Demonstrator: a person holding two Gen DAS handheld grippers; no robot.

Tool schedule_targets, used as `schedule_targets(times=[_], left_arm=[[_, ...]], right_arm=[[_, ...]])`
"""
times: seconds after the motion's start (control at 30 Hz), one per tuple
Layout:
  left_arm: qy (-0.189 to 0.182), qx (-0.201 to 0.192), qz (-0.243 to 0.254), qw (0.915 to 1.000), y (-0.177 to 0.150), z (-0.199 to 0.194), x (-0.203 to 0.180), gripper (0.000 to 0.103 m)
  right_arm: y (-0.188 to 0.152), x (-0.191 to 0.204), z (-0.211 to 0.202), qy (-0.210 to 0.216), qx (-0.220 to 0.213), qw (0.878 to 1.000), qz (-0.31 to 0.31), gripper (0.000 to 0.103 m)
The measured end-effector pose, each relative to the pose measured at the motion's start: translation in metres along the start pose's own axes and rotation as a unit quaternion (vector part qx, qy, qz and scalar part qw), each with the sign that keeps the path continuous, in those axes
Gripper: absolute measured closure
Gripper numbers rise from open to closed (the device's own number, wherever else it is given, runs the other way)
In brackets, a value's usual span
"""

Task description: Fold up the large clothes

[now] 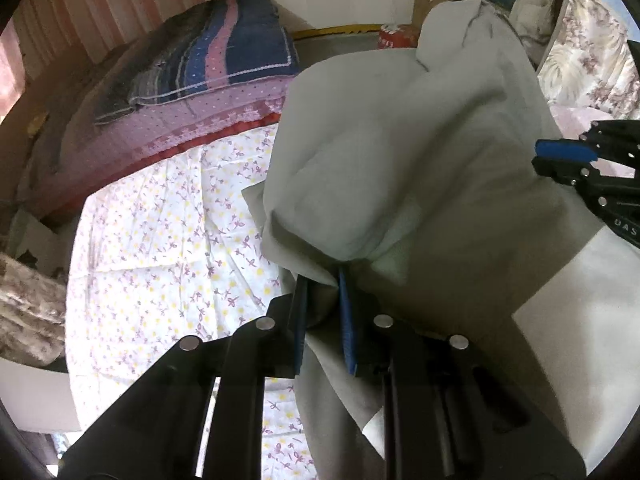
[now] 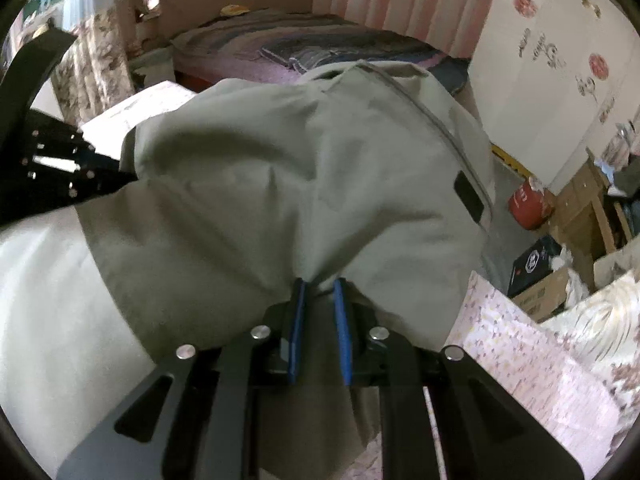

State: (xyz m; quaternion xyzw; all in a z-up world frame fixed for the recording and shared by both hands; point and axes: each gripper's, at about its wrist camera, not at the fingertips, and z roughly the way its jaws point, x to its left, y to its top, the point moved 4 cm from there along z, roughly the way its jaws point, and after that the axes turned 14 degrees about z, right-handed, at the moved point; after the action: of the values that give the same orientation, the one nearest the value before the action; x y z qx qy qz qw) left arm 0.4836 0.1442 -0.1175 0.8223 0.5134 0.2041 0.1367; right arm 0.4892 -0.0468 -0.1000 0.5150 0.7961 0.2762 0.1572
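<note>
Grey-green fabric fills the middle of both wrist views: a large garment [image 1: 400, 160], bunched and lifted, with its bulk mounded ahead of each tool and loose cloth trailing down past the fingers toward the lower edge of the frame. In the left wrist view the left gripper [image 1: 324, 280] is seen clenched on a gathered fold, cloth pinched between its blue pads. In the right wrist view the right gripper [image 2: 320, 286] is likewise clamped on a bunch of the same garment, the fabric drawn into a tight neck just where the pads meet it.

The other tool is caught in each view: the right gripper at the right edge of the left wrist view, the left one at the left edge of the right wrist view. From this it is judged that the garment is stretched across between the two grips, its long axis running sideways from one tool to the other, neither hand being clearly nearer to its bulk.

Beneath, a floral sheet [image 1: 168, 216] is spread on the bed, showing at the lower left of the left wrist view. A stack of folded blankets [image 1: 208, 68] lies at the upper left, well apart from the garment.

The coming move is likely governed by that crosswise span: both grips would have to travel together for the cloth to be laid flat.
</note>
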Motion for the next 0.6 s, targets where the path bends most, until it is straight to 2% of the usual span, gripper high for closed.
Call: schedule_targets(times=[0.07, 0.13, 0.2, 0.23, 0.27, 0.3, 0.33, 0.4, 0.43, 0.47, 0.6], left_arm=[[0.010, -0.008, 0.004, 0.9999, 0.002, -0.012, 0.000, 0.087], [0.023, -0.024, -0.003, 0.9995, 0.001, -0.035, 0.000, 0.080], [0.032, -0.043, -0.006, 0.9985, -0.003, -0.060, -0.002, 0.057], [0.033, -0.051, -0.006, 0.9981, -0.004, -0.069, -0.003, 0.050], [0.036, -0.065, -0.011, 0.9972, -0.009, -0.085, -0.005, 0.037], [0.033, -0.075, -0.017, 0.9965, -0.013, -0.094, -0.004, 0.028], [0.024, -0.088, -0.026, 0.9955, -0.020, -0.107, -0.007, 0.024], [0.017, -0.104, -0.039, 0.9937, -0.035, -0.124, -0.012, 0.010], [0.016, -0.112, -0.045, 0.9925, -0.043, -0.129, -0.013, 0.008], [0.011, -0.120, -0.051, 0.9914, -0.053, -0.135, -0.017, 0.005], [-0.029, -0.128, -0.087, 0.9875, -0.087, -0.141, -0.035, 0.003]], right_arm=[[0.004, -0.005, -0.010, 0.014, 0.004, 0.999, 0.031, 0.088], [0.010, -0.012, -0.032, 0.024, -0.015, 0.997, 0.065, 0.084], [0.007, -0.012, -0.061, 0.037, -0.040, 0.996, 0.070, 0.083], [0.004, -0.013, -0.073, 0.033, -0.050, 0.996, 0.072, 0.078], [0.000, -0.014, -0.084, 0.030, -0.057, 0.995, 0.078, 0.065], [-0.006, -0.015, -0.095, 0.028, -0.059, 0.994, 0.087, 0.058], [-0.015, -0.015, -0.107, 0.028, -0.060, 0.993, 0.097, 0.049], [-0.037, -0.017, -0.126, 0.033, -0.068, 0.990, 0.115, 0.043], [-0.047, -0.018, -0.132, 0.036, -0.070, 0.989, 0.126, 0.030], [-0.059, -0.023, -0.139, 0.040, -0.074, 0.986, 0.142, 0.023], [-0.102, -0.020, -0.149, 0.076, -0.076, 0.973, 0.205, 0.023]])
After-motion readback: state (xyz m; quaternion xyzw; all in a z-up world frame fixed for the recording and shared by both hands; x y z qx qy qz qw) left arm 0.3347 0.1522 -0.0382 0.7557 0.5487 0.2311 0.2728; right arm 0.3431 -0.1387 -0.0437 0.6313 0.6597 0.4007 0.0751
